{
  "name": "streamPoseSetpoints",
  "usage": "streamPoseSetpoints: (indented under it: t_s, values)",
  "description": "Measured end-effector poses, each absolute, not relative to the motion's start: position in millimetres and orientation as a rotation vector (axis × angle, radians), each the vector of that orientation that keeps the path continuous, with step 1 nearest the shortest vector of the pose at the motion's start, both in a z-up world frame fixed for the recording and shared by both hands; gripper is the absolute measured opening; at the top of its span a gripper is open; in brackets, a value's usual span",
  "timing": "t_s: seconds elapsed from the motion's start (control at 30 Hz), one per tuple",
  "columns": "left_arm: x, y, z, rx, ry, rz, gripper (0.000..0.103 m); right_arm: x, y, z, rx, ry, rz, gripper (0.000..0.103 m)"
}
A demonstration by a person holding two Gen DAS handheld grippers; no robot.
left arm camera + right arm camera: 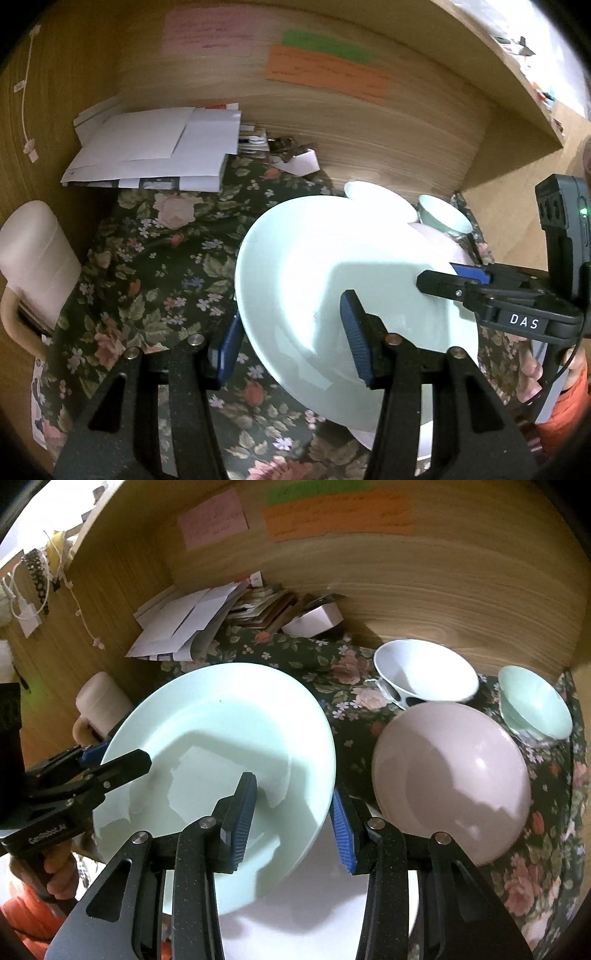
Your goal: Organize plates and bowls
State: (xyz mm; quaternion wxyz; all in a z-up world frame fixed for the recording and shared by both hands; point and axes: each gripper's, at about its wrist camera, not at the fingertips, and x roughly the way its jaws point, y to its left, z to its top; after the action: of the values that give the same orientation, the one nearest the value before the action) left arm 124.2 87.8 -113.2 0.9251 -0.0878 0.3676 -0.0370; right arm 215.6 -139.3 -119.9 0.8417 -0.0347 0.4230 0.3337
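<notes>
Now, left to right across the desk:

Mug at the left edge: a pale mug [99, 701] stands well clear of the dishes, below the loose papers [155, 151] heaped in the back-left corner.

Left gripper [291, 343]: its jaws stand apart, straddling the left rim of the green plate [332, 291]; one blue pad lies over the plate's face, the other outside and under the rim. No pinch is visible, so I judge it loose about the rim, not clamped.

Green plate: tilted, lifted off the floral cloth [147, 288], seemingly above a white plate [314, 886] at the front edge.

Right gripper [291, 819]: likewise spread, one pad inside the plate and one beyond its right rim; released or barely touching.

Pink bowl [454, 779]: just right of the plate, near the right gripper's outer finger.

White bowl [424, 672] and small green bowl [535, 705]: near the back-right corner, behind the pink bowl.

Risk, grip: with neither pair of jaws visibly closed, the slick tilted plate could slide down onto the white plate and chip.

Risk, clearance: a rightward swing could knock the pink bowl into the two behind it.

Risk, cloth: its soft folds may let dishes rock.
</notes>
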Motion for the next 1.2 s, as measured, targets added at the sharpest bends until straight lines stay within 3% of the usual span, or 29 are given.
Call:
streamPoseSetpoints:
  t_s: [1.2]
  values:
    - [102, 23, -145, -0.121, 0.873, -0.184, 0.050, 178, -212, -155, 0.056, 0.939, 0.626, 0.036]
